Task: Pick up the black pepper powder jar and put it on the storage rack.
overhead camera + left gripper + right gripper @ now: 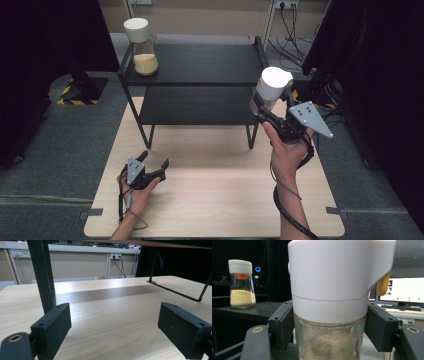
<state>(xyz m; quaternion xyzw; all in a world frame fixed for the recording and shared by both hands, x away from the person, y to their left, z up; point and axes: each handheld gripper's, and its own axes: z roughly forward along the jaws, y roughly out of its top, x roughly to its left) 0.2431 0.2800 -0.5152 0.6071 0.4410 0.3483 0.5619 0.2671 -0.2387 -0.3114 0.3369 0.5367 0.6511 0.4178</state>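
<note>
A: Where is the seasoning jar (270, 90) now?

B: It is in the air, beside the right end of the black shelf rack (200, 65). The right gripper (265, 111) grasps its glass body under the white cap.

A: What is the risk?

B: Glass is smooth, so it can slip, or hit the shelf edge. The left gripper (155, 162) rests open above the table (210, 200), holding nothing.

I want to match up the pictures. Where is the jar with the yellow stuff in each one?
High view: the yellow-filled jar stands upper left, on the black shelf's top level.
Left gripper view: not in it.
Right gripper view: far left, on the shelf, behind the held white-capped jar.
Shared landmark: the black shelf.
</note>
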